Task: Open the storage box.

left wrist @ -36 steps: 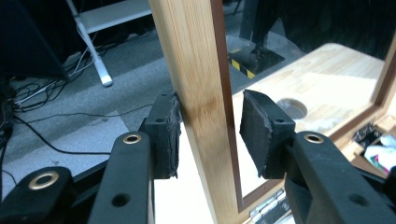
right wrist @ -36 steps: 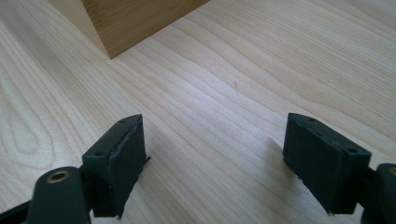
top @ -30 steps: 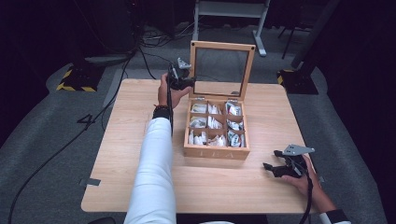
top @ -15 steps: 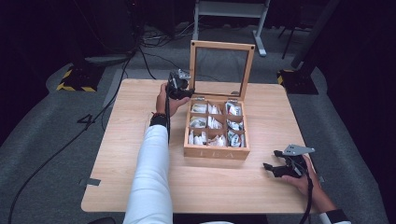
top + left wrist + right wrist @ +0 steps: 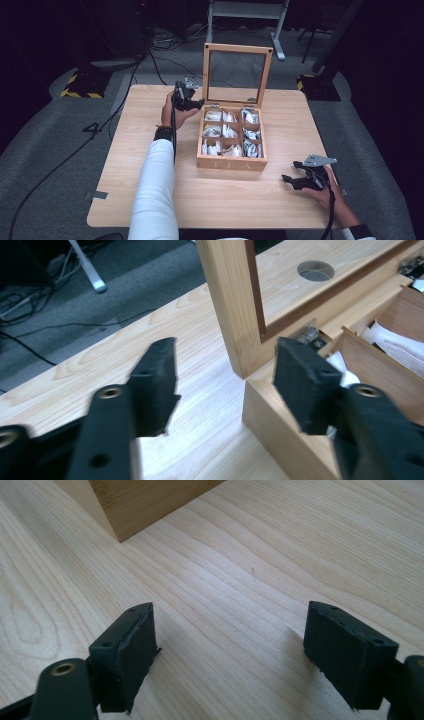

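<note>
Pale wood makes up the tea box (image 5: 231,162), which is seen in the high view at the middle of the desk (image 5: 125,165) with its glazed lid (image 5: 237,74) raised upright and 6 compartments of tea bags (image 5: 226,131) exposed. The left gripper (image 5: 197,104) is held just beside the box's rear left corner; the right gripper (image 5: 286,179) rests near the desk's front right edge, well apart from the box.

In the left gripper view the jaws are partly parted, have just been opening, and nothing is pressed by them; the lid's frame post stands just beyond the gap.

In the right gripper view the jaws are spread wide over bare desk, holding nothing.

The lid-opening step is judged finished. The next move probably calls for the left gripper to be drawn clear of the lid.
</note>
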`<state>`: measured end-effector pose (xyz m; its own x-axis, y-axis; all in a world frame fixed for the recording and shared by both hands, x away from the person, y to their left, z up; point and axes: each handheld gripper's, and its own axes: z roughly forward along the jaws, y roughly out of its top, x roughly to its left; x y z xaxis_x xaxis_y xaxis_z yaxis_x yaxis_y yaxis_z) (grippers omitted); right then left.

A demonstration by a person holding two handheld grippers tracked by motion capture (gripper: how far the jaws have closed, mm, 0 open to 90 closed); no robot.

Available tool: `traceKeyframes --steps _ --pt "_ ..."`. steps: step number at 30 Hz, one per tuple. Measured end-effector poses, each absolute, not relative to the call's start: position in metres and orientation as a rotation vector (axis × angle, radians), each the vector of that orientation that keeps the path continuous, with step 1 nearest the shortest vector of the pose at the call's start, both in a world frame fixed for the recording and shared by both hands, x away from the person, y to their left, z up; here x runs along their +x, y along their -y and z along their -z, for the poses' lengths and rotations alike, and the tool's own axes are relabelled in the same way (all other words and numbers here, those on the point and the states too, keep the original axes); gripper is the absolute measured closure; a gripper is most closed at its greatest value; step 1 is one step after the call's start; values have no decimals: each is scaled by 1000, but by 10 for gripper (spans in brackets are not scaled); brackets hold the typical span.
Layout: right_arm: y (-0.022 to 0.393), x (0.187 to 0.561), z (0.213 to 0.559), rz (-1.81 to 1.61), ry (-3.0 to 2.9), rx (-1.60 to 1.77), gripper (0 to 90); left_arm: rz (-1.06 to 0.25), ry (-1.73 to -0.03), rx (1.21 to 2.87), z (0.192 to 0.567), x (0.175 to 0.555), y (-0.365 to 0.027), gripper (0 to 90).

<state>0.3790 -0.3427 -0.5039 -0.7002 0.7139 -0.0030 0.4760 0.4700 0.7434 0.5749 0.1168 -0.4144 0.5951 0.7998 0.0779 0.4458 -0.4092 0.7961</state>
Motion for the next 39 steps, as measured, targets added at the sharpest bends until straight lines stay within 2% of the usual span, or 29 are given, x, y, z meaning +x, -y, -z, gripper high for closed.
traceKeyframes --steps 3,6,10,15,28,32,34,39 --pt "343 379 504 -1071 -2413 1003 214 -590 -953 2097 413 562 -120 314" --pt "343 380 504 -1073 -2415 1004 214 -609 -917 2163 410 543 -126 262" --pt "343 379 504 -1070 -2412 1007 212 -639 -904 2184 408 521 -132 216" --pt "343 379 504 -1062 -2404 1008 216 -614 -861 2191 408 498 -142 165" --pt "343 377 499 -1032 -2380 1028 250 -637 -824 2313 425 431 -168 184" --pt "343 376 495 -1040 -2372 1024 257 -616 -819 2304 430 418 -172 181" --pt "344 375 491 -1059 -2359 1018 267 -563 -794 2327 437 405 -176 187" --pt "345 374 482 -1075 -2345 995 273 -553 -771 2346 444 391 -179 184"
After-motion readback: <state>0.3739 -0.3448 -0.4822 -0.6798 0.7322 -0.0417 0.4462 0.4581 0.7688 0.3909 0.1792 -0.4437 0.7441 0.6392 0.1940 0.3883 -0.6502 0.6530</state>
